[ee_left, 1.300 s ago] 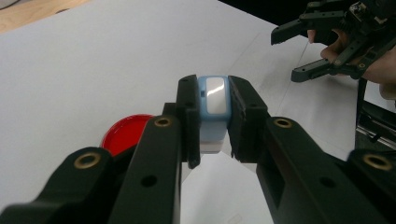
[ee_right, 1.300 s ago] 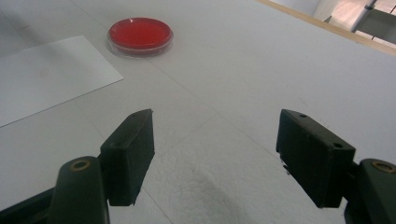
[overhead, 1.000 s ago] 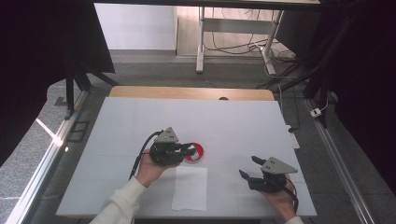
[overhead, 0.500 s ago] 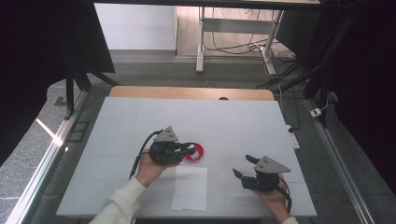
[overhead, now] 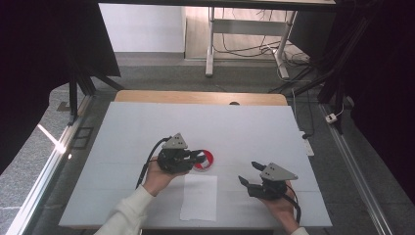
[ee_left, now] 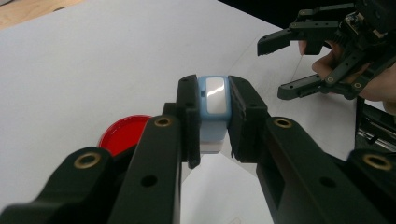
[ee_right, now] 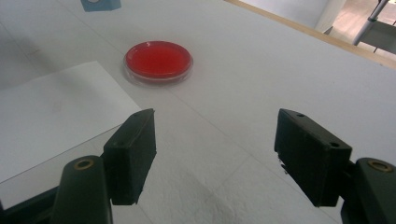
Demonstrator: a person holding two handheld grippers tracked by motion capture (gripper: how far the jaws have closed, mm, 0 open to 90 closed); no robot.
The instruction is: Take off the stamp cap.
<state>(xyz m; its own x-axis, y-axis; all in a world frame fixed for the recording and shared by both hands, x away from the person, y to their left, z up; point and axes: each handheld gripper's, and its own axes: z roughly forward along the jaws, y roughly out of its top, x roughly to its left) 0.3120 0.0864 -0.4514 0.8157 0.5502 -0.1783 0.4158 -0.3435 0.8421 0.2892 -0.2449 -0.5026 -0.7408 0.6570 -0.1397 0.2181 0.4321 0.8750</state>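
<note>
My left gripper [overhead: 198,157] is shut on a small light-blue block with a glossy white face [ee_left: 212,126], held just above the table beside a red round dish [overhead: 208,161]. In the left gripper view my left gripper [ee_left: 213,88] clamps the block from both sides, with the red dish [ee_left: 125,134] low on the left. My right gripper [overhead: 248,172] stands open to the right, nothing between its jaws. The right gripper view shows my right gripper [ee_right: 215,144] wide apart over bare table, the red dish [ee_right: 159,60] ahead and the blue block [ee_right: 99,4] at the top edge.
A white paper sheet [overhead: 199,197] lies flat near the front edge, between the two hands. The white tabletop [overhead: 254,125] has a wooden strip [overhead: 195,97] along its far side. Dark frames and cables stand beyond the table.
My right gripper has shifted a little to the left, toward the paper and the dish, still open. The left gripper and its block have stayed in place.
</note>
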